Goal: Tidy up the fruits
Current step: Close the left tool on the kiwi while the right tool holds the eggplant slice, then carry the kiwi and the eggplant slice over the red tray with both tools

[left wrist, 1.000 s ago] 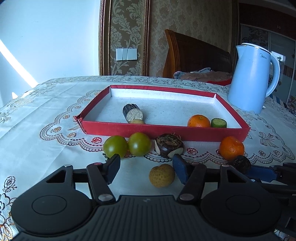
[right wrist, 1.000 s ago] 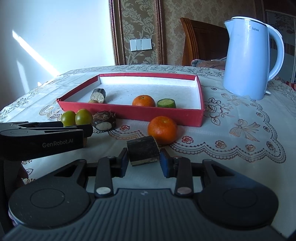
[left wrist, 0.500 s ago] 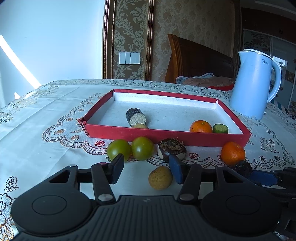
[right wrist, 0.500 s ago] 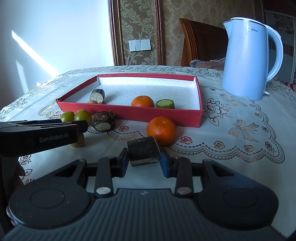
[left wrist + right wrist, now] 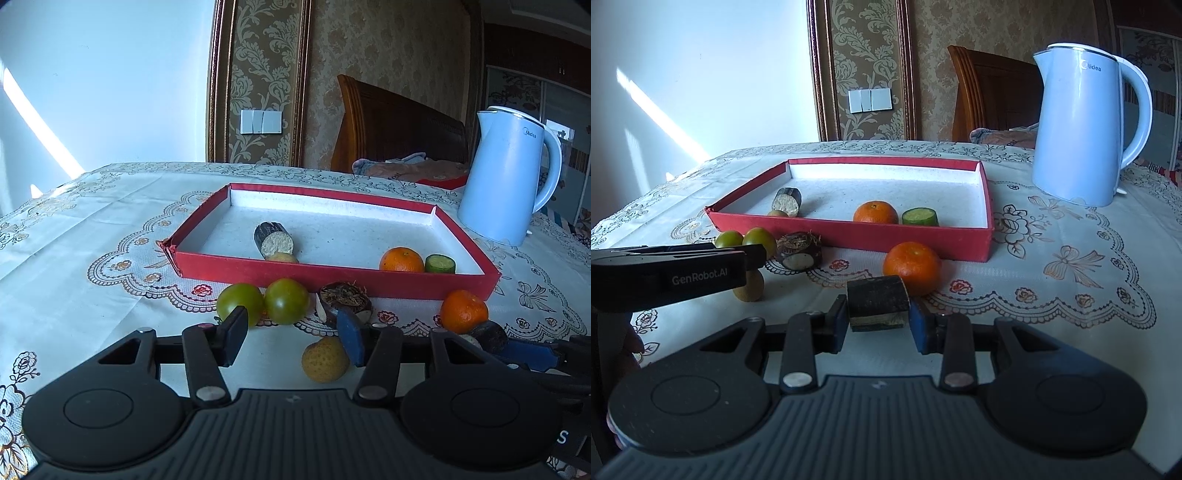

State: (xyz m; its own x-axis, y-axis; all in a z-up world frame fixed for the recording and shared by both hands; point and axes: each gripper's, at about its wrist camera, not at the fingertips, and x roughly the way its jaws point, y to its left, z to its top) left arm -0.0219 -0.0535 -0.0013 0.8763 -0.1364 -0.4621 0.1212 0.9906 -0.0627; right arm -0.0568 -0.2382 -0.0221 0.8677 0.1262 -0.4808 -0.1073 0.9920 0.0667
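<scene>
A lace-clothed counter (image 5: 92,229) carries a red tray (image 5: 849,232) near its middle, holding an orange (image 5: 875,212). Before the tray's front wall, the right gripper (image 5: 878,325) pinches a dark sugarcane chunk (image 5: 877,302); the left gripper (image 5: 291,338) stands spread, a yellow fruit (image 5: 325,359) between its pads.

Light: bright daylight, sun streak on wall (image 5: 40,125) | Shadows: soft | Focus: sharp | Edges: fisheye bending, dark corners
</scene>
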